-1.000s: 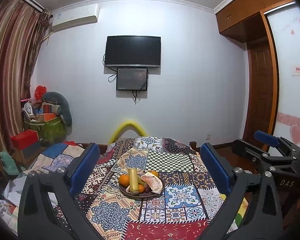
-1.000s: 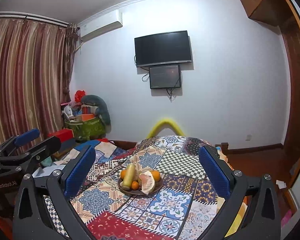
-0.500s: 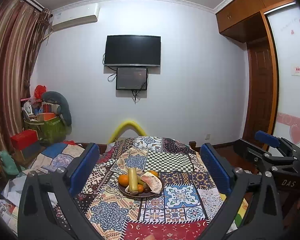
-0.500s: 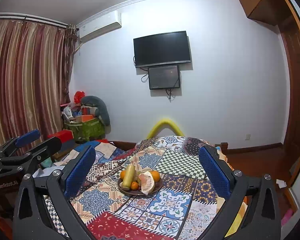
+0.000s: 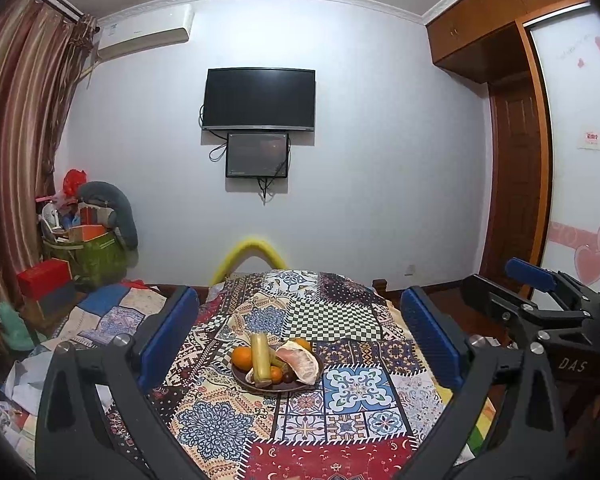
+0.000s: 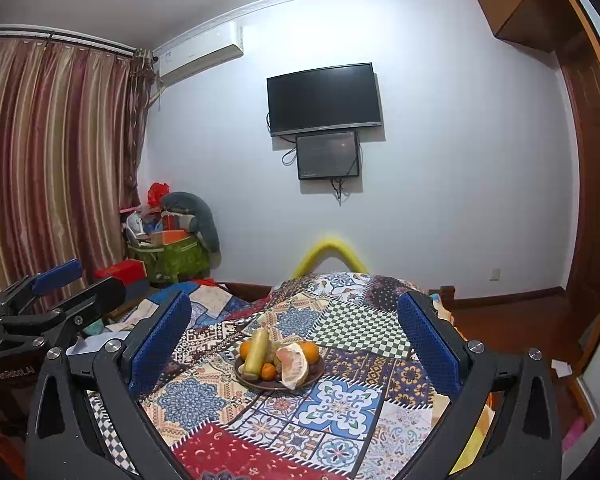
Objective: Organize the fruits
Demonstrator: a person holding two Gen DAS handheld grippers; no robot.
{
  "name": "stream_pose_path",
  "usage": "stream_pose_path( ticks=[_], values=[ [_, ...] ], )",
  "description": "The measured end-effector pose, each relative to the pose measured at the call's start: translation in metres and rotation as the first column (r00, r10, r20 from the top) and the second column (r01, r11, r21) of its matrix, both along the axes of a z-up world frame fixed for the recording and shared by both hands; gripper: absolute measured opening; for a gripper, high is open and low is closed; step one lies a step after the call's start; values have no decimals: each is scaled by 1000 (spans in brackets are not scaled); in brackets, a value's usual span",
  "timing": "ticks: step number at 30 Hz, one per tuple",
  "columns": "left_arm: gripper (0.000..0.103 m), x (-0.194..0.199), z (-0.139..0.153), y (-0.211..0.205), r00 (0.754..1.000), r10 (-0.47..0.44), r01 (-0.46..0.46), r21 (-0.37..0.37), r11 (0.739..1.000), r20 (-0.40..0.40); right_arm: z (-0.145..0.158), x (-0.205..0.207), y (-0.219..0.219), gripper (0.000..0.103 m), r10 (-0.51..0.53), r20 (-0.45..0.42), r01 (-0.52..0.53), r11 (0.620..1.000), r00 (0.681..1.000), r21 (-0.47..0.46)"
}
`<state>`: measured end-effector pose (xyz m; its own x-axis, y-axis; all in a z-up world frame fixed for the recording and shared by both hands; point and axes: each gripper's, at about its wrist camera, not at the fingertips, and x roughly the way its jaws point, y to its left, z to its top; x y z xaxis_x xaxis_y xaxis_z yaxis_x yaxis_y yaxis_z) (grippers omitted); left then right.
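Note:
A dark plate of fruit sits on the patchwork cloth in the middle of the table. It holds oranges, a yellow corn cob, a peeled pomelo piece and small dark fruits. The plate also shows in the right wrist view, with the corn cob and pomelo. My left gripper is open and empty, held above and short of the plate. My right gripper is open and empty, likewise short of the plate. Each gripper shows at the edge of the other's view.
The patchwork tablecloth covers the table. A yellow chair back stands at the far end. A green bag of clutter and a red box stand at the left wall. A wooden door is at right.
Both views have shifted only slightly; the grippers stay open and the fruit has not moved.

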<state>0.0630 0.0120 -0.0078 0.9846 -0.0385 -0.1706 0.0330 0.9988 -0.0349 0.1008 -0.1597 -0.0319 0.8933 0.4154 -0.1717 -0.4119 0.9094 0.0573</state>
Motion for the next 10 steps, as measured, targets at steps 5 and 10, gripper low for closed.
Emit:
stream_pose_path(
  ticks=[5,10],
  values=[
    [102,0,-1,0,1000,-5,5,-1,1000,-1,1,0,-1,103,-2,-2,2,1000,1000,-1],
    [102,2,-1,0,1000,-7,7,-5,1000,-7,1,1,-2,103,-3,-4,3,1000,1000,-3]
  ],
)
